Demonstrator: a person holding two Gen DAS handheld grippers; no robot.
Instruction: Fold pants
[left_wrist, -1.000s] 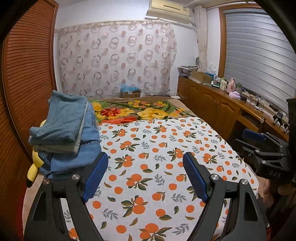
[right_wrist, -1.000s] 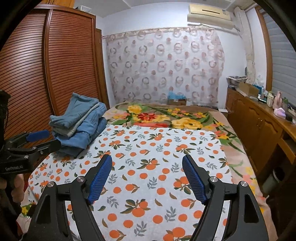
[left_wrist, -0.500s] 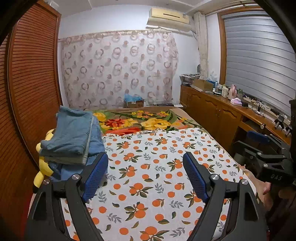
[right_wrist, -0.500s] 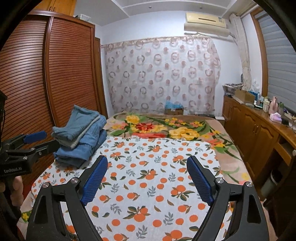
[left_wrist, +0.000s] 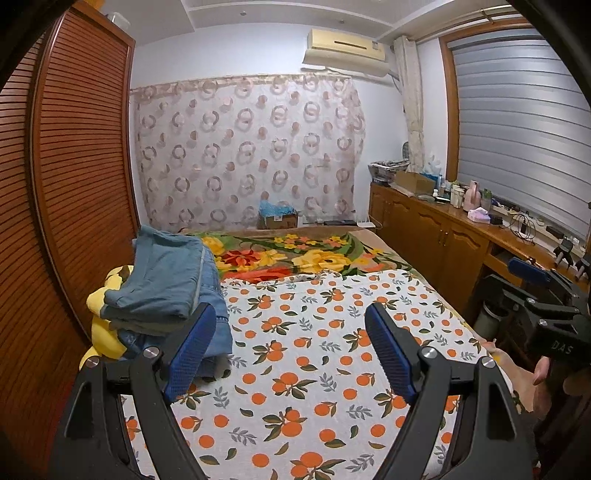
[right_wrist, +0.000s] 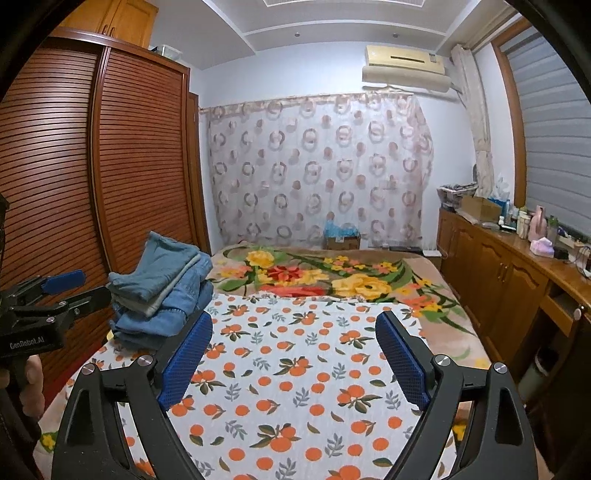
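Observation:
A stack of folded blue denim pants (left_wrist: 168, 288) lies at the left side of the bed, also in the right wrist view (right_wrist: 162, 295). My left gripper (left_wrist: 290, 332) is open and empty, raised above the orange-print sheet (left_wrist: 314, 369), to the right of the stack. My right gripper (right_wrist: 293, 339) is open and empty over the same sheet (right_wrist: 295, 387). The right gripper shows at the right edge of the left wrist view (left_wrist: 535, 299), and the left gripper at the left edge of the right wrist view (right_wrist: 48, 299).
A yellow plush toy (left_wrist: 105, 332) lies under the stack. A floral blanket (left_wrist: 295, 254) covers the far bed. A brown louvred wardrobe (right_wrist: 92, 184) stands left. A wooden cabinet (left_wrist: 443, 236) with bottles runs along the right.
Both grippers have risen and tilted up, so more of the wall and ceiling shows. The pants stack has not moved. Both stay open.

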